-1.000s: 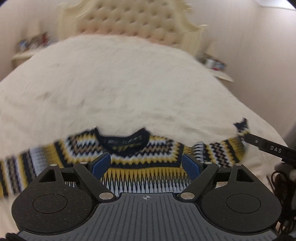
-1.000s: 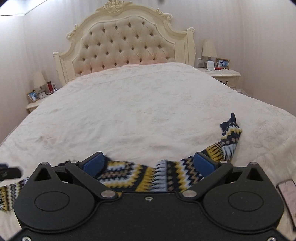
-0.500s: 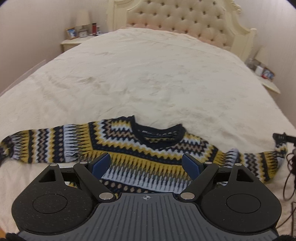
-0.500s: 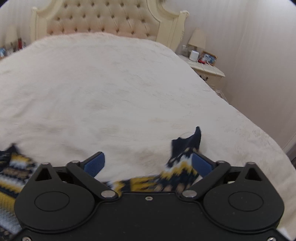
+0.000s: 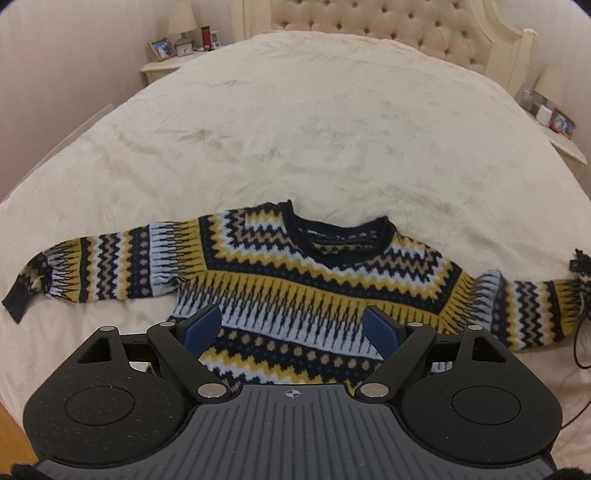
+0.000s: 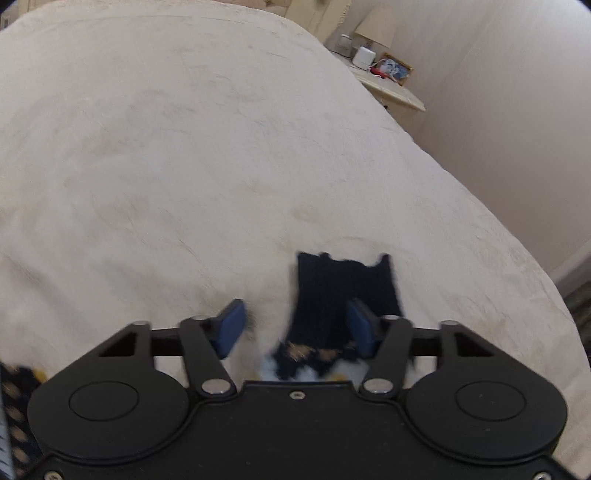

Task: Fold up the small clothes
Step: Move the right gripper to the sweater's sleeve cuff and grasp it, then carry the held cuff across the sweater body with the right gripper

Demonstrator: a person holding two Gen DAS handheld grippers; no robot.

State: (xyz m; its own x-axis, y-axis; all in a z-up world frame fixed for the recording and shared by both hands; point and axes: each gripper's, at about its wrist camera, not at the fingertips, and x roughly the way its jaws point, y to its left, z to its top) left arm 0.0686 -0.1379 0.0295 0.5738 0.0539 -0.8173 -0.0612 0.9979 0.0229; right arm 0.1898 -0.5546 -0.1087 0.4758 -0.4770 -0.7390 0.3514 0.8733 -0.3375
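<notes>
A small knit sweater in navy, yellow and white zigzag bands lies flat on the cream bed, front up, both sleeves spread out sideways. My left gripper is open and empty, hovering over the sweater's lower body. My right gripper is open, its jaws standing either side of the navy cuff of the right sleeve, not closed on it. A tip of the right gripper shows at the sleeve end in the left wrist view.
A tufted headboard stands at the far end. Nightstands with lamps and photo frames stand on both sides. A black cable lies near the right sleeve. The bed's right edge drops off.
My left gripper has swung left and steadied over the sweater's body. My right gripper has moved right along the sleeve until the navy cuff sits between its open jaws.
</notes>
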